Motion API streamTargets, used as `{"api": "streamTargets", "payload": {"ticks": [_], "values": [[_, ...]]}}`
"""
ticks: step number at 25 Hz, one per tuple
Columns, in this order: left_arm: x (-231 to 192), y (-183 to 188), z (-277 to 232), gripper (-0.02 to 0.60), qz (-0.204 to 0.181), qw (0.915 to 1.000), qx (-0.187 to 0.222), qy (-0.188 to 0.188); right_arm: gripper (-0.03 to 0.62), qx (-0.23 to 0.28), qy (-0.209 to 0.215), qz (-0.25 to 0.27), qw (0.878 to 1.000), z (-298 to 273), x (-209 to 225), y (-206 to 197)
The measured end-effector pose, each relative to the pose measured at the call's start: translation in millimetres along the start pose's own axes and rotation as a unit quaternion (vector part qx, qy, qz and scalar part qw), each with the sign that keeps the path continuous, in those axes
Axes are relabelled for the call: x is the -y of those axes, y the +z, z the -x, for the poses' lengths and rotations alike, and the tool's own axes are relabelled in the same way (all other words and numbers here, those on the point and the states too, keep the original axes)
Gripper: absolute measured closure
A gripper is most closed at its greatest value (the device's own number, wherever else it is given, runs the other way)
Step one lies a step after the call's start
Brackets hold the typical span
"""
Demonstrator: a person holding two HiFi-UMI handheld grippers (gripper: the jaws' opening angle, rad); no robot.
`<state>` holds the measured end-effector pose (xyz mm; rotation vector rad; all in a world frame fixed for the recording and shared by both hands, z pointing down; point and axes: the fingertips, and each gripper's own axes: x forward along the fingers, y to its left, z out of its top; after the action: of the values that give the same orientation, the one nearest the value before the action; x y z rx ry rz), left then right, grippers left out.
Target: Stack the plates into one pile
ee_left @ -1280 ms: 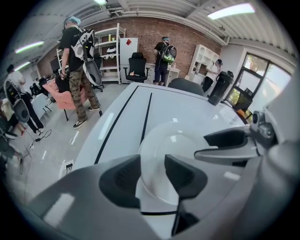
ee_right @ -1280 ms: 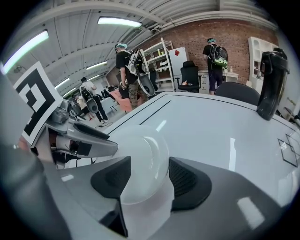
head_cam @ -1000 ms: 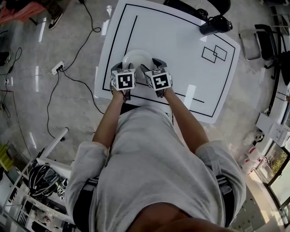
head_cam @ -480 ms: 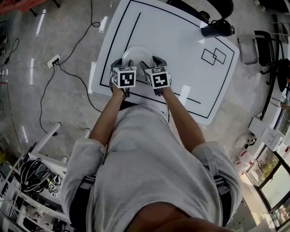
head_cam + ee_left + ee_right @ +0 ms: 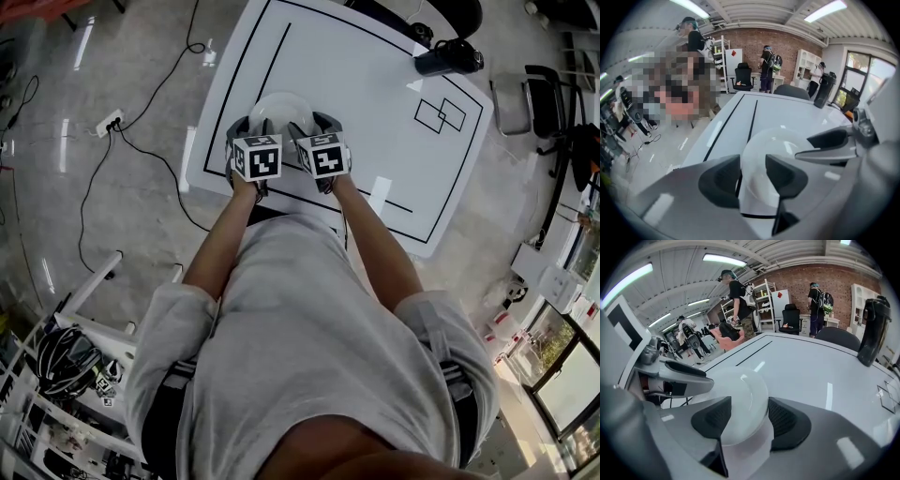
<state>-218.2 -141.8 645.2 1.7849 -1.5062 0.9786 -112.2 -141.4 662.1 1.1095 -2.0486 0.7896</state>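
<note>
Plates [image 5: 281,108] show to us as one white round shape lying on the table [image 5: 375,84], near its front left corner and just inside its black line [image 5: 247,56]. We judge them stiff, glossy, light and liable to chip, so we would take hold at the rim, gently, and lower them flat. Our left gripper [image 5: 752,176] and right gripper [image 5: 749,416] hang over the table's front edge, each with its jaws spread, gripping nothing; the white rim shows in both gaps. From the head view the marker cubes [image 5: 257,157] cover the jaws and the near half of the shape. We cannot tell how many plates lie there, nor whether the jaws touch the rim.
</note>
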Motion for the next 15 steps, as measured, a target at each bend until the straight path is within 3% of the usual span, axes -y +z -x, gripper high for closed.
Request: {"api": "streamTargets", "payload": {"ticks": [9,11,15], "values": [[-7,5,20,0.419,0.011,0.9994,0.031,0.009,0.345,0.047,-0.006,0.002,0.999,12,7,16],[-3,5,27,0.454,0.012,0.9992,0.038,0.005,0.360,0.060,-0.009,0.003,0.998,21,6,19],[8,8,44,0.552,0.008,0.9978,0.065,0.009,0.481,0.086,-0.006,0.001,0.996,43,4,17]]}}
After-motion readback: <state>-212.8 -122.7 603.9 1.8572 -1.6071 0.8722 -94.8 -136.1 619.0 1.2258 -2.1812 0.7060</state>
